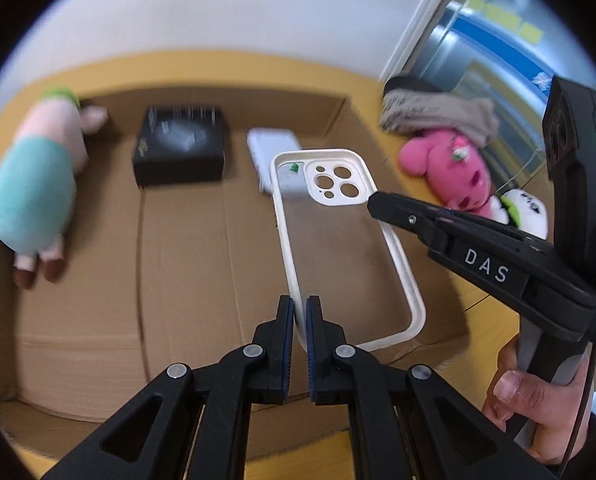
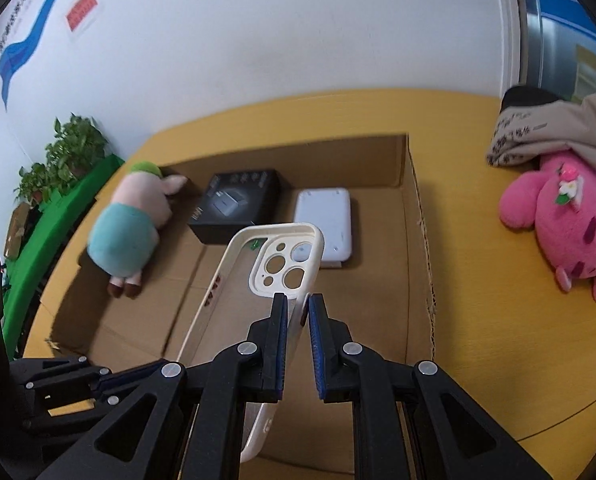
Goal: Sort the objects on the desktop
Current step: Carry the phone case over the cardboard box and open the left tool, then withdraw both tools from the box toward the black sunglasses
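A cream phone case (image 1: pixel 338 236) with a clear back hangs in the air over the open cardboard box (image 1: pixel 193 264). My left gripper (image 1: pixel 300 312) is shut on the case's long left edge. My right gripper (image 2: pixel 298 312) is shut on the case's (image 2: pixel 281 264) edge near the camera cut-out, and shows from the side in the left wrist view (image 1: pixel 374 204). In the box lie a pig plush (image 2: pixel 131 228) in a teal dress, a black box (image 2: pixel 237 202) and a white power bank (image 2: pixel 326 224).
A pink plush (image 2: pixel 566 228) lies on the yellow table (image 2: pixel 478 280) right of the box, under a beige printed cloth (image 2: pixel 546 136). A small white and green plush (image 1: pixel 522 208) lies beside it. Potted plants (image 2: pixel 65 152) stand far left by the wall.
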